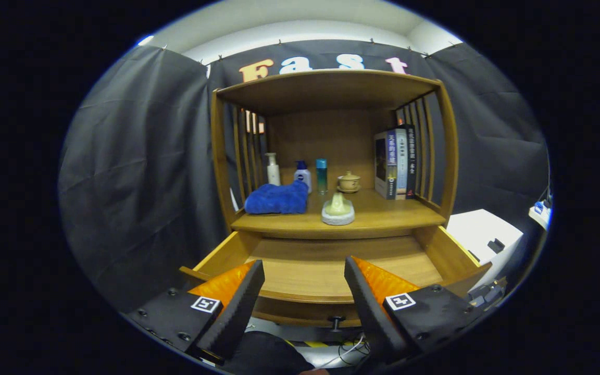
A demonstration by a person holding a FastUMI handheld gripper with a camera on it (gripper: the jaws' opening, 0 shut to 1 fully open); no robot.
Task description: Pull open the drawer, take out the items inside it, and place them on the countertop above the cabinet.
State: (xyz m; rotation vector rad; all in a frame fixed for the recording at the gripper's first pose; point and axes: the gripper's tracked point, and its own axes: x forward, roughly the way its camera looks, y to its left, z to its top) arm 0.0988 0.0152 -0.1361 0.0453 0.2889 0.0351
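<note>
- The gripper (pixel 304 271) is seen from its own camera with its two fingers spread wide apart; nothing is held between them.
- The drawer (pixel 331 265) of the wooden cabinet (pixel 451 156) is pulled out toward the gripper, and its bare wooden floor is seen just ahead of the fingers and between them.
- A small dark knob (pixel 336 323) is fixed to the drawer's front, below the gap between the fingers.
- The countertop (pixel 383 213) above the drawer carries several things.
- A folded blue towel (pixel 277 199) is laid on the countertop toward its left side.
- A pale round item with a yellowish cone-shaped top (pixel 338 209) is set near the countertop's front edge, to the right of the towel and apart from it.
- Behind the towel a white pump bottle (pixel 273 169) is stood upright, with a white bottle with a blue cap (pixel 302 174) beside it and a tall teal bottle (pixel 321 176) just right of that.
- A small lidded ceramic pot (pixel 349 182) is placed behind the pale round item, well back on the countertop.
- A few books (pixel 396 164) are stood upright against the slatted right side of the cabinet.
- A white box (pixel 479 234) is seen to the right of the cabinet, beyond the drawer's right wall.
</note>
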